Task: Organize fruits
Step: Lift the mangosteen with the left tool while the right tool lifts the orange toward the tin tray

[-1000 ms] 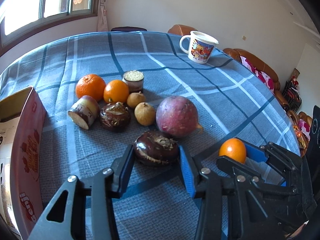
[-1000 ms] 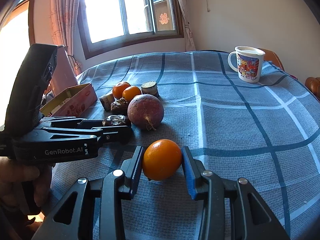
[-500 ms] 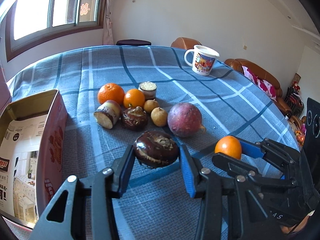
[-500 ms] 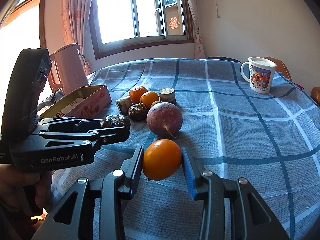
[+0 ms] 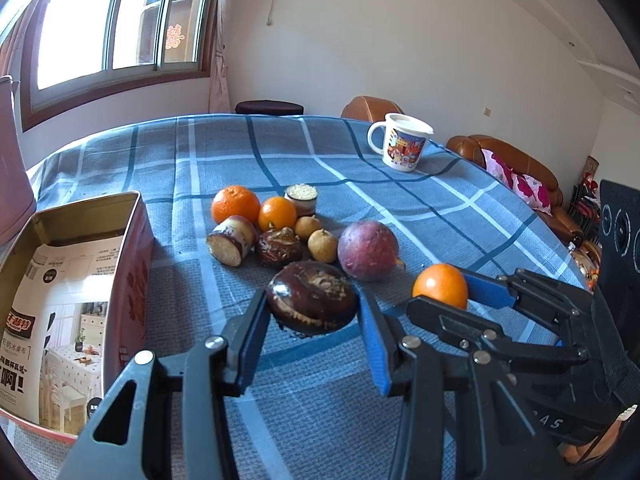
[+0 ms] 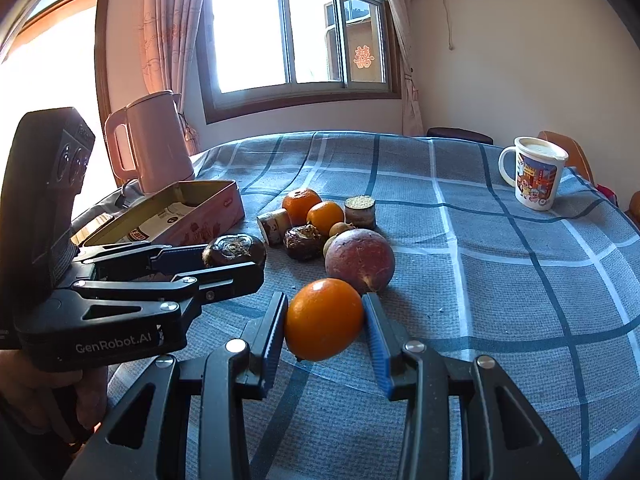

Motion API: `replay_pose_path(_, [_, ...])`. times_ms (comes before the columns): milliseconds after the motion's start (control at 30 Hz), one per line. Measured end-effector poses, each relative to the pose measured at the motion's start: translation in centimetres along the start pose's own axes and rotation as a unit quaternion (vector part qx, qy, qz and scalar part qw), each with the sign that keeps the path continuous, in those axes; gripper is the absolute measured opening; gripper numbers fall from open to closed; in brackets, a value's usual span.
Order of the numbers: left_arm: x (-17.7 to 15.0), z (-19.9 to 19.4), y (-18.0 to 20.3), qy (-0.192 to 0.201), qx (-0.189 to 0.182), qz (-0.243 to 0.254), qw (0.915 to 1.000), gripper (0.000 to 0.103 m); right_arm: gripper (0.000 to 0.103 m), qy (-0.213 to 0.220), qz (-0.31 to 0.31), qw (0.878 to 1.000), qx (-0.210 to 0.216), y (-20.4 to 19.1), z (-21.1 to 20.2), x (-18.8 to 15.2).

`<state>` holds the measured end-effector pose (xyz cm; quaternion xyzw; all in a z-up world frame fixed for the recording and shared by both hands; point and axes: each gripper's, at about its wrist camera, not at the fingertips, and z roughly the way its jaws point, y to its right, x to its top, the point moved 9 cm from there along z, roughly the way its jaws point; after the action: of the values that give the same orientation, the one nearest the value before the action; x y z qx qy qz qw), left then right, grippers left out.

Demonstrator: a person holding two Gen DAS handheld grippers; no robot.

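My left gripper (image 5: 314, 320) is shut on a dark brown water chestnut (image 5: 312, 298) and holds it above the blue plaid cloth. My right gripper (image 6: 325, 326) is shut on an orange (image 6: 323, 319), also lifted off the cloth; it shows in the left wrist view (image 5: 440, 285) too. On the cloth lies a pile: a purple passion fruit (image 5: 368, 250), two oranges (image 5: 235, 203), two small longans (image 5: 322, 245), a second dark chestnut (image 5: 278, 247), a cut tuber piece (image 5: 232, 239) and a corn piece (image 5: 301, 198). An open pink tin box (image 5: 76, 280) stands at left.
A printed mug (image 5: 402, 142) stands at the table's far right. A pink kettle (image 6: 150, 144) stands behind the tin box. Brown sofas (image 5: 516, 168) lie beyond the table's right edge. A window is behind the table.
Both grippers have risen and tilted up with their fruit still held. The tin box and the room now show more, and the pile looks farther away.
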<state>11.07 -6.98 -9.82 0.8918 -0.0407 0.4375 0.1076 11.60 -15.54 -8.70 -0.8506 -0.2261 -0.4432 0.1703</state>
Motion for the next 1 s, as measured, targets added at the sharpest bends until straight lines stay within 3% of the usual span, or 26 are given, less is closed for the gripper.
replay_pose_path(1000, [1.3,-3.5,-2.4,0.055,0.020,-0.014,0.9982,0.046,0.040,0.014,-0.036,0.999,0.009,-2.9,0.0,2.5])
